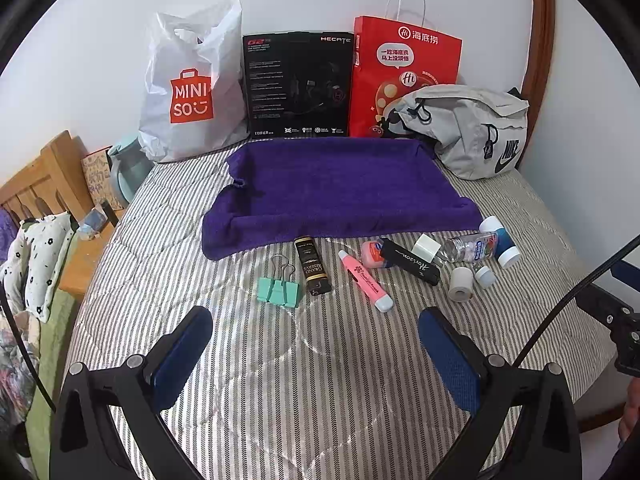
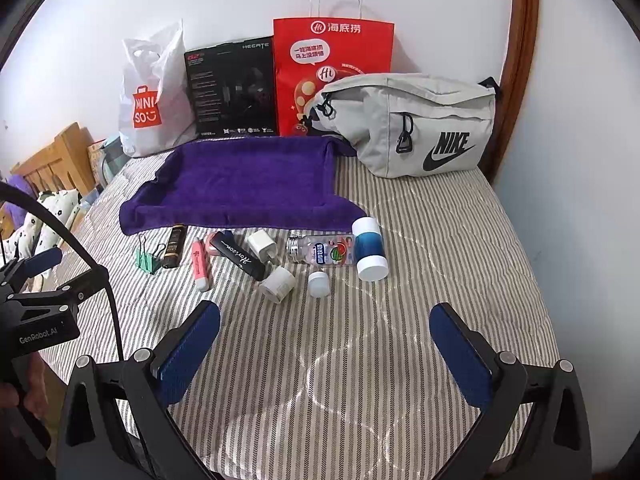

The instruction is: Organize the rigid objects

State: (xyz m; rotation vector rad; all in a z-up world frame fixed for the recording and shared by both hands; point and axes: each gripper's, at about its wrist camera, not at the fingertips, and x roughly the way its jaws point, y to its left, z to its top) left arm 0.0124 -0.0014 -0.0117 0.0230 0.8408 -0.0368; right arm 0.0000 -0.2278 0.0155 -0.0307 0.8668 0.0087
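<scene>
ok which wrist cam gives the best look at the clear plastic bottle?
Right wrist. The clear plastic bottle lies on its side mid-frame, label and threaded neck readable. In the left wrist view the bottle sits toward the right edge, smaller, its neck partly hidden by the white charger.

Home bedroom, striped quilted bed (image 1: 280,360), wooden headboard (image 1: 44,176), shopping bags (image 1: 188,88) against wall
</scene>
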